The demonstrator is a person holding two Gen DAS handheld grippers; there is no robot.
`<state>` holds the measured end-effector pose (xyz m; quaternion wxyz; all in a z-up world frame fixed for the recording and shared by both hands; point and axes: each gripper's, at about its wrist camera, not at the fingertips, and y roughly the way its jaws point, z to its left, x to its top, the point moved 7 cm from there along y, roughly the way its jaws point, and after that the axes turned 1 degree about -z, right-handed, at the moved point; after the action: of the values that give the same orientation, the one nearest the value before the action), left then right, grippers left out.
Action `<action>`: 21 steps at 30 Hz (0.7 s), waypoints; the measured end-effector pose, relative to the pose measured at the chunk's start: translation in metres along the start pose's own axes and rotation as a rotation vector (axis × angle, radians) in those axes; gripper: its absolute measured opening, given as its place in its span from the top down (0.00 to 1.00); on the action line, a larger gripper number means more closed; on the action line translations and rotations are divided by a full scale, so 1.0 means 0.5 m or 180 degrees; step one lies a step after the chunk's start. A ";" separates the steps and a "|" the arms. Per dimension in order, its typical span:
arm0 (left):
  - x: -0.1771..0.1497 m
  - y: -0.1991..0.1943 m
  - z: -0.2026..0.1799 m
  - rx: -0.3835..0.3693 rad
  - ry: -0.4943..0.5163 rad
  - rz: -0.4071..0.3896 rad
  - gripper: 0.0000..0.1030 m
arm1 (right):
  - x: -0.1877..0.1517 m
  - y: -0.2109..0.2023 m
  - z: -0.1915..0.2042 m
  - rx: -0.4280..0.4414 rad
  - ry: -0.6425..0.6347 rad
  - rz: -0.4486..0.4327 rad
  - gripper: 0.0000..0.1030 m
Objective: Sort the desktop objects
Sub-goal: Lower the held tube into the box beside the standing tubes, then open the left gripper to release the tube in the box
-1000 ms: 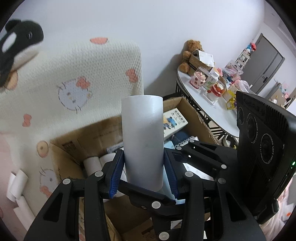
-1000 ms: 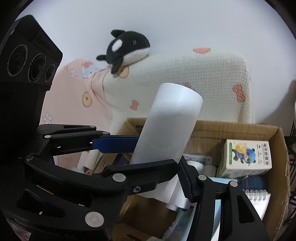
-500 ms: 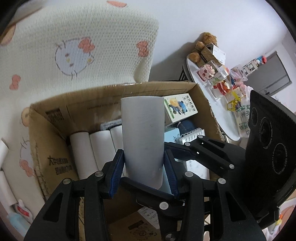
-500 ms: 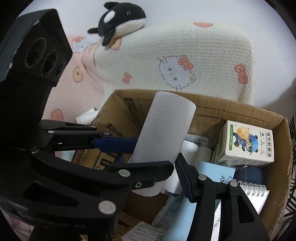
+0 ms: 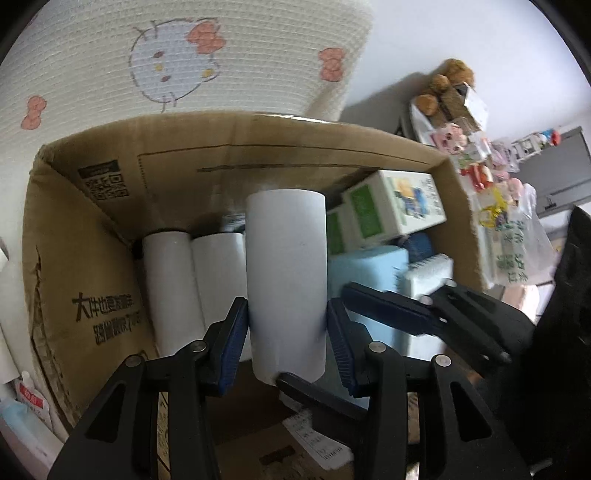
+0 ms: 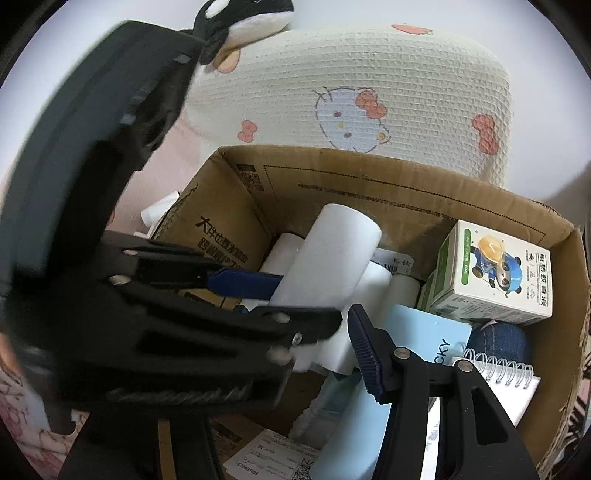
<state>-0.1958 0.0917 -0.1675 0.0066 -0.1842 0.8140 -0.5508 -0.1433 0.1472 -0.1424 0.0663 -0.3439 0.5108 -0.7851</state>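
A white paper roll (image 5: 286, 280) stands between the blue pads of my left gripper (image 5: 287, 310), which is shut on its lower part. The roll hangs over the open cardboard box (image 5: 236, 122), above two white rolls (image 5: 166, 288) lying along the box's left side. In the right wrist view the same roll (image 6: 332, 258) leans up to the right. My right gripper (image 6: 303, 332) stands open around the roll's lower end. Its right pad (image 6: 364, 347) is close beside the roll. Its left finger is hidden behind the left gripper.
The box also holds a green and white carton (image 6: 495, 273), a light blue packet (image 5: 369, 273), a spiral notebook (image 6: 498, 376) and a denim pouch (image 6: 495, 339). A cream cat-print cushion (image 5: 177, 62) rises behind the box. An orca plush (image 6: 243, 18) lies on it. A cluttered table (image 5: 465, 129) stands far right.
Both grippers have come down toward the box with the roll, and the box now fills both views. The left gripper has rolled a little. The hold on the roll is unchanged.
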 end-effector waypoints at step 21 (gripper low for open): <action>0.017 0.036 0.018 0.0214 -0.0178 0.0079 0.53 | -0.024 -0.017 -0.008 -0.0277 -0.0199 0.0158 0.46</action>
<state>-0.2072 0.0867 -0.1856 0.0424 -0.1891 0.7968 -0.5724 -0.1346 0.1596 -0.1418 0.0867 -0.3580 0.5506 -0.7491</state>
